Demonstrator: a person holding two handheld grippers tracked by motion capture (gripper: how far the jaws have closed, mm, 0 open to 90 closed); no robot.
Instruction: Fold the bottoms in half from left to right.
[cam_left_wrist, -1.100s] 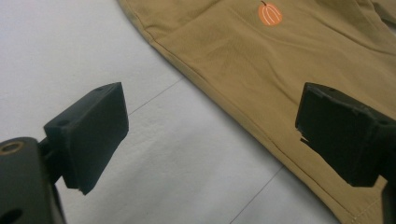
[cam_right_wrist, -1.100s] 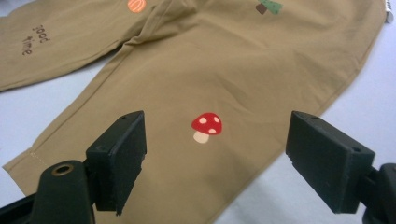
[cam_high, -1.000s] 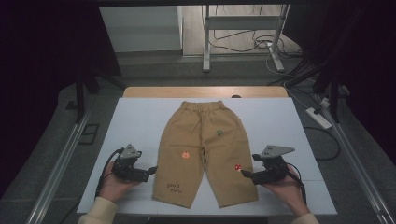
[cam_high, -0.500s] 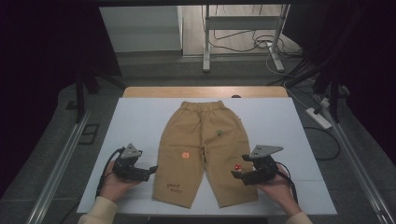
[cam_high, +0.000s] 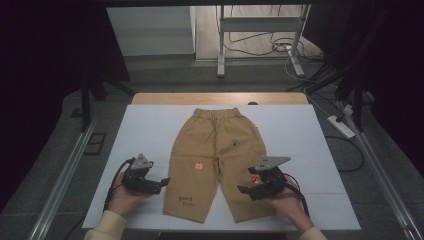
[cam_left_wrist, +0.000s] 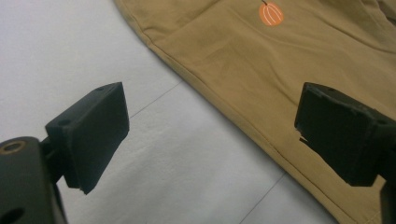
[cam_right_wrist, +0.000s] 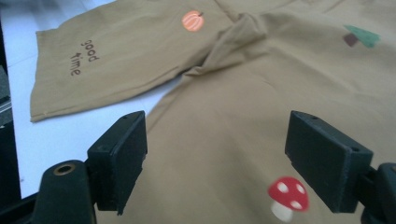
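Tan shorts (cam_high: 218, 160) under right claw (cam_high: 246, 190), jaws apart.

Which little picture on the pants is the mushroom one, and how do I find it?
Look at the white table, where tan shorts lie flat with the waistband at the far end. On the leg under the right gripper, just beside its jaws, sits the mushroom. It alone has a red cap with white dots; the others are an orange pumpkin and a green tree.

Both forearms came in from the bottom of the high view, each hand cupping its tool from below. The left gripper (cam_high: 162, 182) pointed rightward, jaws spread wide apart. The right gripper (cam_high: 243, 190) pointed leftward, its jaws likewise wide apart, with nothing held between them.
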